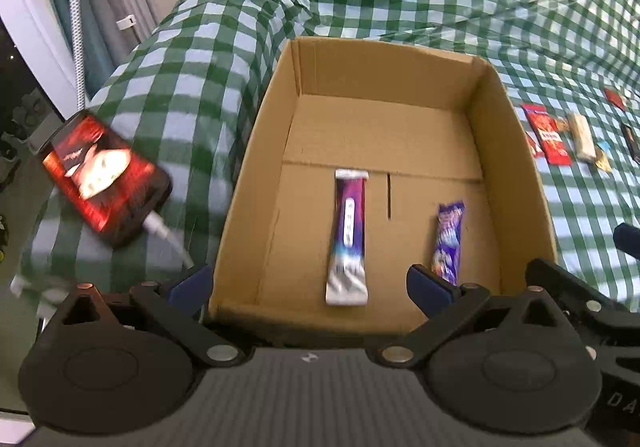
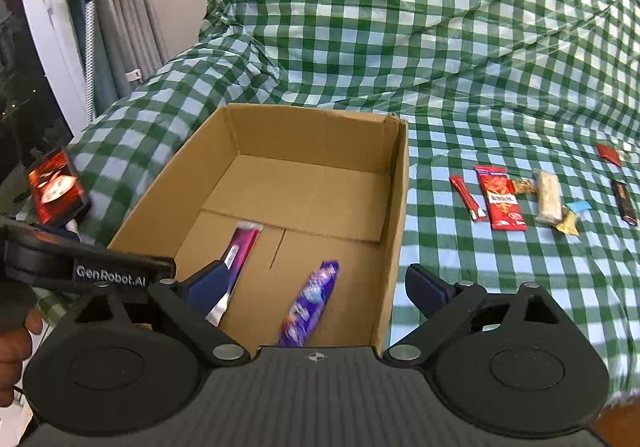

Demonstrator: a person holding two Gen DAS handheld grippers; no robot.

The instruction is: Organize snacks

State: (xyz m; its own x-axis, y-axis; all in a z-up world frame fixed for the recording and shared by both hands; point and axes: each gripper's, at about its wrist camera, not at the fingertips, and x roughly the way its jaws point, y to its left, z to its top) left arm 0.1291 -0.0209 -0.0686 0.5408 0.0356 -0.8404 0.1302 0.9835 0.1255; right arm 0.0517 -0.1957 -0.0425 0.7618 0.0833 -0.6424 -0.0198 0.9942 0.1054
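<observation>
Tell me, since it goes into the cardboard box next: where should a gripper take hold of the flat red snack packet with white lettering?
Grip the flat red snack packet across its narrow width at mid-length, coming from above; it lies flat on the checked cloth, long edges exposed.

Both wrist cameras look steeply down from close above the cardboard box [image 1: 384, 183] [image 2: 288, 207], the right one set further right; both share it.

1. Both views are bright and evenly lit, with soft daylight and only faint shadows.
2. Pale sheen streaks the checked cloth [image 2: 460, 59].
3. Motion blur smears the purple snack bar [image 2: 310, 305] and the phone [image 1: 105, 183].
4. Fisheye bending curves the edges, and the corners go dark.
</observation>
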